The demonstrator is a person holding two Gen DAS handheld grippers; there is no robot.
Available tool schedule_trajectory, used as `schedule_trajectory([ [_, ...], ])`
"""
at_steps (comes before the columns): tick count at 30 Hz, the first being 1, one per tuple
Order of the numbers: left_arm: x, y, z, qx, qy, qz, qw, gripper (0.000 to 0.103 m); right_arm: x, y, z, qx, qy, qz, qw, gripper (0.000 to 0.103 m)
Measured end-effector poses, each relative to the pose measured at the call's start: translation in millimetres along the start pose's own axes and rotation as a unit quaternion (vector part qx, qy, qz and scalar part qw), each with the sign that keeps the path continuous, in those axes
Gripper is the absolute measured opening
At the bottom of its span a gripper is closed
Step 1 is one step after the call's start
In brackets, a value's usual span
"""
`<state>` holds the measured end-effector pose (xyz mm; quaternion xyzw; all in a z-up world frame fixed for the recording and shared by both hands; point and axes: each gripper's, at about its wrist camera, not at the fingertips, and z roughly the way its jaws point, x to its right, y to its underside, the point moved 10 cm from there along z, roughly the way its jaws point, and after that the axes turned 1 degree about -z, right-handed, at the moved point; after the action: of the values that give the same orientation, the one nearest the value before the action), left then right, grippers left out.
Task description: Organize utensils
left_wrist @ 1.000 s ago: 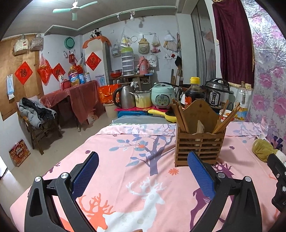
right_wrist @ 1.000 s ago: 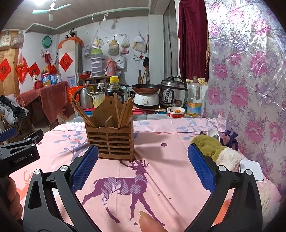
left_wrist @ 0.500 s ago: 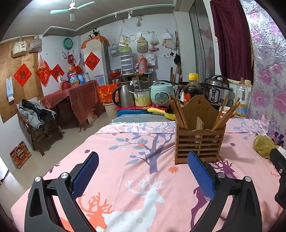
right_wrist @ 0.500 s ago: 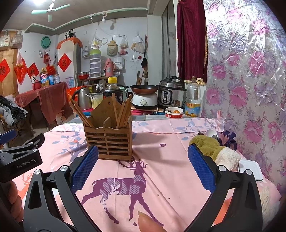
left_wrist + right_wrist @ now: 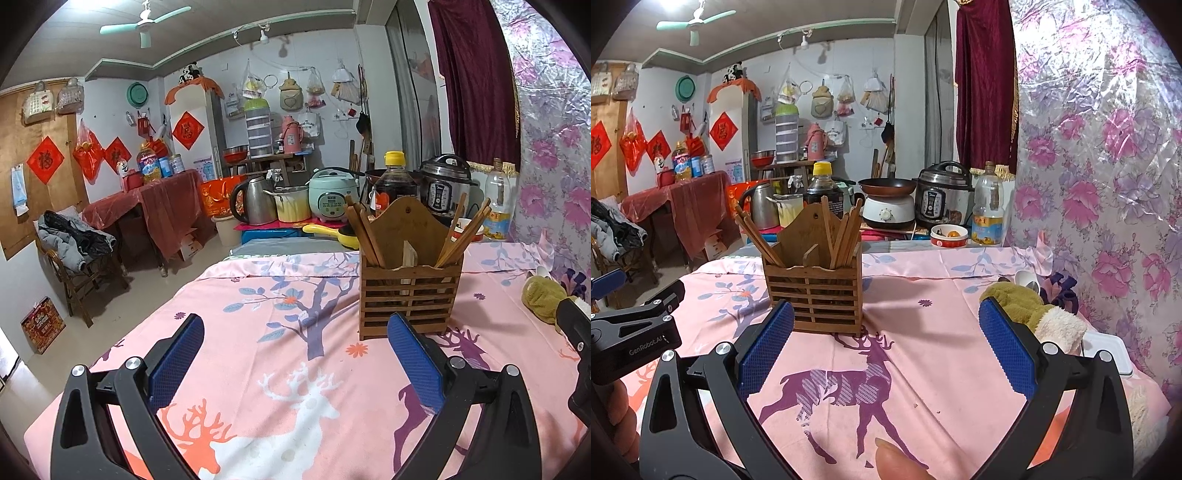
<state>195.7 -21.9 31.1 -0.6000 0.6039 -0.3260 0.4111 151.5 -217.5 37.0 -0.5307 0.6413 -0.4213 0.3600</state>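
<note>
A slatted wooden utensil holder (image 5: 409, 295) (image 5: 815, 295) stands upright on the pink deer-print tablecloth (image 5: 295, 354) (image 5: 923, 354). Several wooden chopsticks (image 5: 364, 236) (image 5: 846, 236) lean in its two compartments. My left gripper (image 5: 295, 354) is open and holds nothing; the holder is just beyond its right finger. Open too and holding nothing, my right gripper (image 5: 886, 350) has the holder ahead of its left finger. The left gripper's black body (image 5: 631, 332) shows at the left edge of the right wrist view.
A green and cream plush cloth (image 5: 1034, 314) (image 5: 543, 299) lies at the table's right, a white lid (image 5: 1108, 350) beside it. Pots, rice cookers (image 5: 332, 199), a kettle and bottles (image 5: 988, 210) crowd the counter behind. The floral wall (image 5: 1108, 184) bounds the right. A fingertip (image 5: 897, 461) shows at the bottom.
Both grippers have drawn back slightly from the holder, which now looks a little smaller and farther. Both stay open.
</note>
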Motion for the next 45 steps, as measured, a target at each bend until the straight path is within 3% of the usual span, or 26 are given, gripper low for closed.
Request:
schedule_trajectory([
  [30, -5, 0, 2, -0.005, -0.007, -0.006, 0.9999, 0.098, 4, -3, 1, 0.002, 0.000, 0.003, 1.000, 0.097],
  [45, 1, -3, -9, 0.018, -0.010, 0.004, 0.9998, 0.098, 10, -5, 3, 0.001, 0.003, 0.003, 1.000, 0.097],
])
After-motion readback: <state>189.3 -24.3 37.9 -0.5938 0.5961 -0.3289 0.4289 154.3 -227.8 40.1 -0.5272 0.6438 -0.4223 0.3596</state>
